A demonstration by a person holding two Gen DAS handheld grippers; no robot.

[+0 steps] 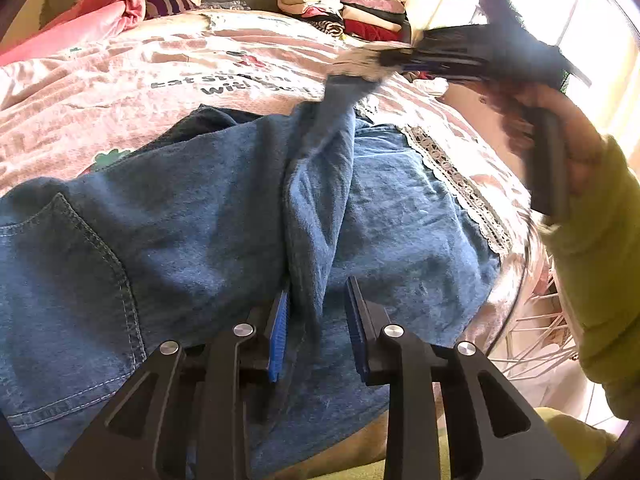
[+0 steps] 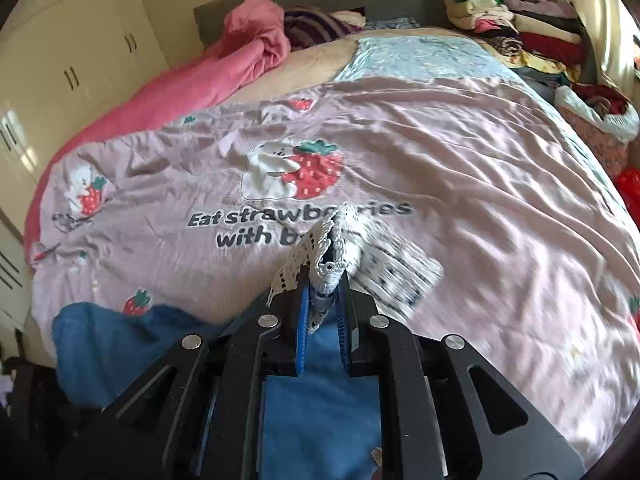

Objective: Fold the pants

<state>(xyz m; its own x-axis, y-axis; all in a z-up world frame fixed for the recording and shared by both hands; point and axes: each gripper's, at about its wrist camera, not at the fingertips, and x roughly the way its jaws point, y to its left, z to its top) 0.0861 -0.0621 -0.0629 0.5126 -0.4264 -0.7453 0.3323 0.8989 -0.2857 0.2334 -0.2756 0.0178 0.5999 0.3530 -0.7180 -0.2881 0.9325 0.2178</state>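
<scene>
A: Where are the pants (image 1: 192,216)?

B: Lying on the bed (image 2: 480,184). My right gripper (image 2: 322,308) is clamped on the lace hem (image 2: 328,276), lifting it.

A: And the left?

B: My left gripper (image 1: 316,320) is nearly closed, pinching a ridge of denim.

A: Advice?

B: I'm thinking: carry the hem evenly over the waist while keeping the left anchoring.

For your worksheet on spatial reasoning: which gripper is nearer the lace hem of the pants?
Right. The right gripper is clamped on the lace hem, lifting it; the left gripper pinches a denim fold well away from it.
</scene>
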